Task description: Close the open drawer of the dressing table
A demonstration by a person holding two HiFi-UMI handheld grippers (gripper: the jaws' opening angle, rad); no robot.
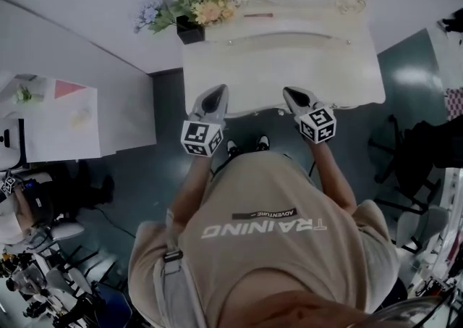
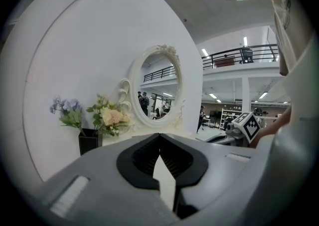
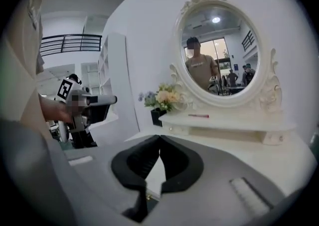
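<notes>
The white dressing table (image 1: 347,73) stands in front of me against the wall, with its oval mirror (image 3: 219,53) above it. My left gripper (image 1: 217,92) and right gripper (image 1: 291,92) rest side by side over the table's front edge (image 1: 278,109), both pointing at the mirror. Each is shut, tips touching, with nothing held: the left gripper (image 2: 159,139) and the right gripper (image 3: 159,137) show only tabletop behind the jaws. No drawer front sticks out from the front edge in the head view. A small gold knob (image 3: 146,197) shows low between the right jaws.
A black vase of flowers (image 1: 189,28) stands at the table's back left. A raised shelf (image 3: 224,120) under the mirror holds a thin pink stick (image 3: 198,115). A white cabinet (image 1: 51,120) is to the left, and dark chairs (image 1: 405,153) to the right.
</notes>
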